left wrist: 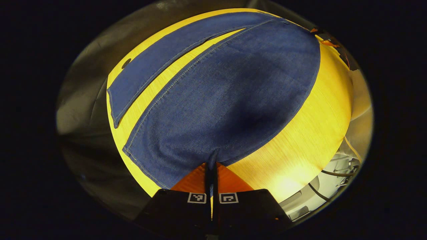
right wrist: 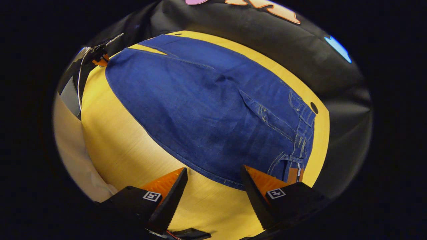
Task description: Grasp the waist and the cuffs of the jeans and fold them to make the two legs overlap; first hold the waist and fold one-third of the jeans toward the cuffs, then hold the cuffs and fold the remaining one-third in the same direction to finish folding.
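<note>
1. The jeans point(left wrist: 227, 96) lay spread flat on the yellow wooden table point(left wrist: 310, 133), with their 2 legs apart and a strip of bare table showing between them in the left gripper view.
2. In that view the left gripper point(left wrist: 212, 166) had its fingers closed together on the denim at the near leg's cuff edge, and the fabric gathered into a small pinch where they met.
3. The far leg point(left wrist: 160, 63) ran toward the table's far edge, its cuff end flat and free.
4. In the right gripper view the right gripper point(right wrist: 213, 180) held its fingers wide apart over the near edge of the jeans close to the waist.
5. Its one finger point(right wrist: 170, 190) sat above bare table just beside the denim edge, and the other point(right wrist: 257, 186) lay over the fabric near the waistband point(right wrist: 302, 133); whether either touched the cloth I could not tell.
6. The left gripper point(right wrist: 100, 58) appeared farther off in that view, at the cuff end of the jeans.
7. A small dark hole point(right wrist: 314, 107) marked the table just beside the waistband.
</note>
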